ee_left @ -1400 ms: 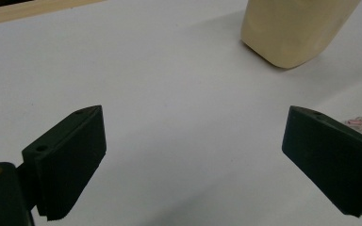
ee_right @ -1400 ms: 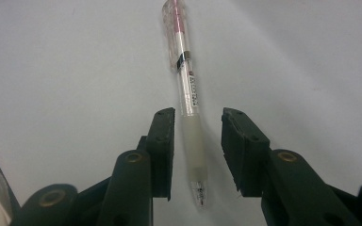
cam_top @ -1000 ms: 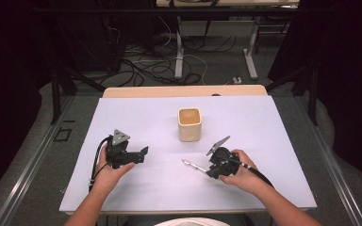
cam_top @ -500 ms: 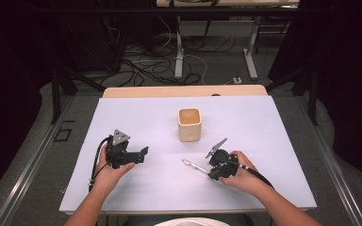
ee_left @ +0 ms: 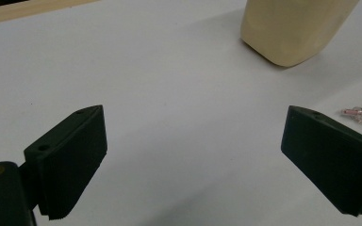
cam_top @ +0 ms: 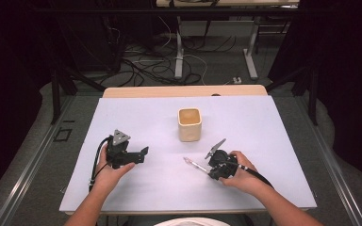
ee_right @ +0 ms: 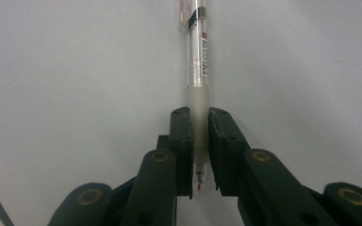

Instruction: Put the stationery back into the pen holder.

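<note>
Right gripper (ee_right: pixel 199 141): jaws have just been closing and are clamped on the frosted grip of a clear plastic pen (ee_right: pixel 197 56). Its own view gives printed label and dark band on the barrel; the high view gives only a thin pale stick pointing left over the worktop (cam_top: pixel 273 122).

Left gripper (ee_left: pixel 193 160): jaws wide apart, nothing between (matte black pads).

Cream cup (cam_top: pixel 189 124), squarish with rounded corners, stands mid-worktop beyond the pen.
</note>
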Motion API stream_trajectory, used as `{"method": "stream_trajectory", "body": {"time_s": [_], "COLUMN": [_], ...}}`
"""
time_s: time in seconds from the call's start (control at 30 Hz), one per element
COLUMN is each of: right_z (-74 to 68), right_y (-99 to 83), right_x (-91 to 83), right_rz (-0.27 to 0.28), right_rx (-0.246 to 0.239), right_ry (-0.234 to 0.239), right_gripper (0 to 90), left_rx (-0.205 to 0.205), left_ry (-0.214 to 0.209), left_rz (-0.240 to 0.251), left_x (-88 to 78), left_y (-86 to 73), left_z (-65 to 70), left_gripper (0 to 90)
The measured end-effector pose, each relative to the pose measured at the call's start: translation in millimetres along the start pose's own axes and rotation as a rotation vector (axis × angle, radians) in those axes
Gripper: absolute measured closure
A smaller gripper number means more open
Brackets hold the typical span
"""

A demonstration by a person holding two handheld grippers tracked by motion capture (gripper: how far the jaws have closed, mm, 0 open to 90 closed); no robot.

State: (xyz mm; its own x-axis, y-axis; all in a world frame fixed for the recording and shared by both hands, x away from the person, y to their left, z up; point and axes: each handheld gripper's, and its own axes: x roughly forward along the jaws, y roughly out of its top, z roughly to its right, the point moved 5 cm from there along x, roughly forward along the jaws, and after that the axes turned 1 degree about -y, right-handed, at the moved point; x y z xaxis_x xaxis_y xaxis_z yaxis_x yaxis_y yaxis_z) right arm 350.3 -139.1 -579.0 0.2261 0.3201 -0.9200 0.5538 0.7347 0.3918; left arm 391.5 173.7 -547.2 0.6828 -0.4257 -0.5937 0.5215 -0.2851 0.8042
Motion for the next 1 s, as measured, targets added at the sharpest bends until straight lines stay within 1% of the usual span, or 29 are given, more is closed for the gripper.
{"method": "stream_trajectory", "body": {"time_s": [0.07, 0.23, 0.27, 0.3, 0.33, 0.4, 0.43, 0.53, 0.6, 0.63, 0.73, 0.77, 0.8, 0.83, 0.9, 0.97, 1.0], "right_z": [0.2, 0.4, 0.5, 0.3, 0.0, 0.3, -0.1, -1.3, -1.3, -1.0, -1.0, -0.9, -1.1, 0.1, 0.8, 1.6, 2.0], "right_y": [0.2, 0.1, -0.2, -0.2, 0.7, 1.6, 1.8, 3.6, 5.0, 6.0, 9.0, 9.9, 10.8, 12.2, 14.7, 17.7, 18.9], "right_x": [0.1, -0.7, -2.3, -2.1, -0.9, -1.4, -1.9, -1.7, -2.1, -2.5, -4.2, -5.1, -6.0, -6.1, -7.1, -7.3, -7.7], "right_rz": [0.000, -0.003, -0.026, -0.030, -0.006, -0.009, -0.015, -0.006, -0.001, 0.001, 0.007, 0.009, 0.008, 0.010, 0.011, 0.014, 0.014], "right_rx": [-0.007, -0.006, -0.008, -0.008, -0.009, -0.015, -0.018, -0.026, -0.046, -0.062, -0.086, -0.089, -0.087, -0.104, -0.111, -0.115, -0.124], "right_ry": [0.001, 0.010, 0.006, 0.011, 0.012, 0.000, 0.012, 0.034, 0.041, 0.041, 0.032, 0.028, 0.024, 0.020, 0.016, 0.021, 0.024], "right_gripper": [80.7, 80.8, 80.7, 80.8, 80.8, 80.8, 80.8, 80.8, 80.8, 80.8, 80.8, 80.8, 80.8, 80.8, 80.8, 80.8, 80.8], "left_rx": [0.000, 0.006, 0.006, 0.007, 0.007, 0.008, 0.009, 0.015, 0.011, 0.013, 0.015, 0.019, 0.013, 0.014, 0.015, 0.015, 0.016], "left_ry": [0.001, -0.001, -0.001, -0.001, -0.001, 0.001, 0.001, -0.001, 0.000, 0.001, 0.005, 0.003, 0.005, 0.005, 0.006, 0.006, 0.005], "left_rz": [0.000, 0.001, 0.001, 0.001, 0.001, 0.000, -0.001, -0.004, -0.001, -0.002, 0.001, -0.003, 0.001, 0.001, 0.000, 0.001, 0.000], "left_x": [-0.2, -0.7, -0.8, -0.8, -0.8, -0.6, -0.7, -0.8, -0.3, -0.5, -1.0, -1.2, -0.9, -0.9, -1.0, -1.0, -1.0], "left_y": [0.1, 0.4, 0.4, 0.5, 0.4, 0.3, 0.3, 0.3, 0.4, 0.4, 0.9, 0.7, 0.8, 0.7, 0.9, 1.0, 1.0], "left_z": [0.0, 0.0, 0.1, 0.1, 0.1, 0.0, -0.1, -0.2, 0.2, 0.2, -0.2, -0.5, -0.3, -0.5, -0.6, -0.5, -0.5], "left_gripper": [7.5, 7.8, 7.9, 8.0, 8.0, 8.1, 8.2, 8.4, 8.6, 8.7, 8.9, 9.0, 9.1, 9.1, 9.4, 9.6, 9.8]}}
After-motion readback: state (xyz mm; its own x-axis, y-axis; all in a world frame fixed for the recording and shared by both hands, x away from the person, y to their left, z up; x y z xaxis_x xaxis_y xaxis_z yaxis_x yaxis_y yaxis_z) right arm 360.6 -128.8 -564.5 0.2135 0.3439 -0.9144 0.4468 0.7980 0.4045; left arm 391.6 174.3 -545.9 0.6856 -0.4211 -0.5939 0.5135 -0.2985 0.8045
